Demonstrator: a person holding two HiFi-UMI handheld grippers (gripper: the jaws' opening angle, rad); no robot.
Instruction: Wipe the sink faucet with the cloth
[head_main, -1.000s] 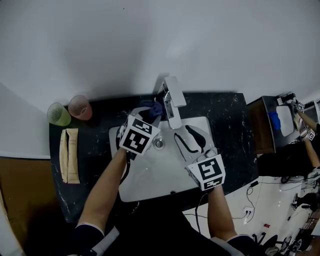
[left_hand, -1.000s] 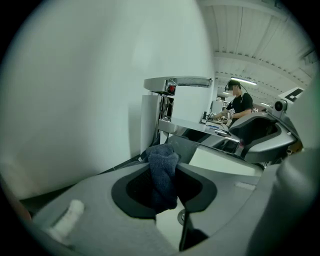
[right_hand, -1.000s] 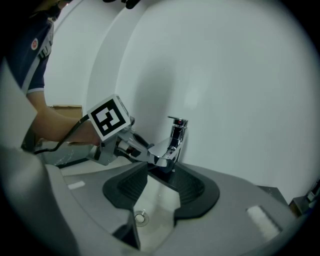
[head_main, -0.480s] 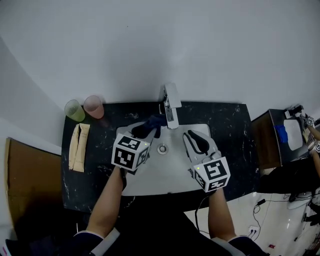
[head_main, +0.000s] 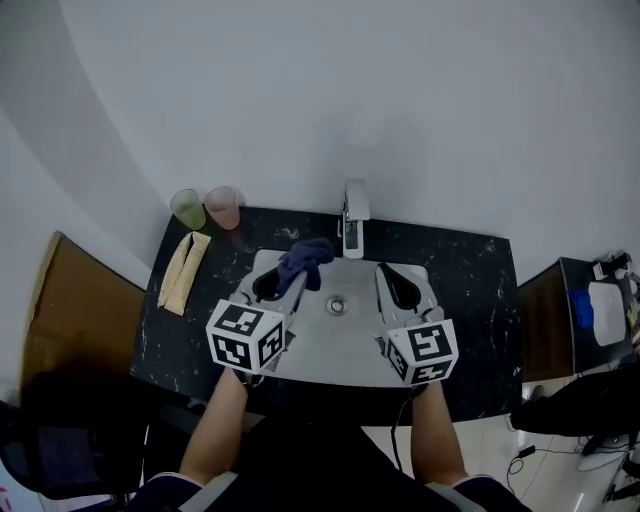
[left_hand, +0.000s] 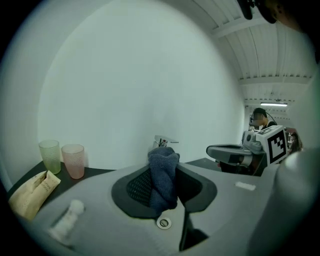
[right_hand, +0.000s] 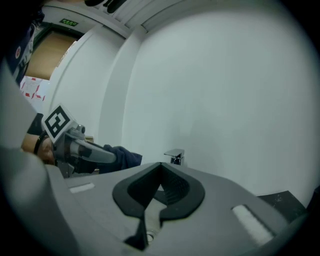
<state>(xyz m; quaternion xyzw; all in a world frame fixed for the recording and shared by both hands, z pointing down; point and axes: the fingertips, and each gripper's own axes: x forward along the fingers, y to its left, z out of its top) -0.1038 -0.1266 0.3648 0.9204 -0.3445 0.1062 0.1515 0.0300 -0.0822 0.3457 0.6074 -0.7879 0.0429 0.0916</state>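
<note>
Left gripper (head_main: 282, 278) is clamped on the dark blue cloth (head_main: 308, 257), bunched lengthwise along the jaws and poking up-right toward the faucet (head_main: 354, 222) at frame centre, while the right gripper (right_hand: 161, 167) is closed on nothing. Faucet spout runs straight down-frame over the sink (head_main: 345, 352). Green cup (head_main: 187, 208) and pink cup (head_main: 223, 206) sit upper left, contents unclear; the right gripper view misses them, the left one shows them side-on.
</note>
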